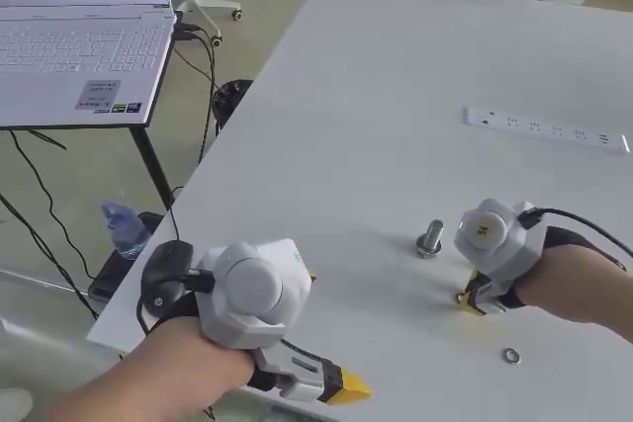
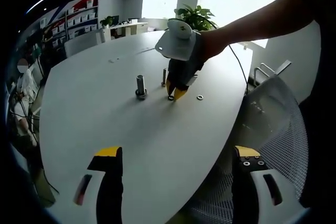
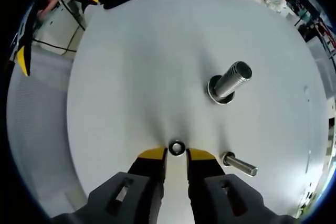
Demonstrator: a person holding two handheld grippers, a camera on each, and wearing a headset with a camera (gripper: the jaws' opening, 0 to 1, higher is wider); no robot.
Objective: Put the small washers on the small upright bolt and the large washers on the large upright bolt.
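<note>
Right gripper: jaws narrowed to a slim gap, with a small washer lying flat on the white tabletop at their tips. Whether it is clamped cannot be told. The large upright bolt stands just beyond, and the small upright bolt is just right of the jaws. A second washer lies nearer, beside the right gripper. Left gripper: jaws wide open, empty, at the near-left tabletop edge. The laptop stickers and screen text are illegible.
</note>
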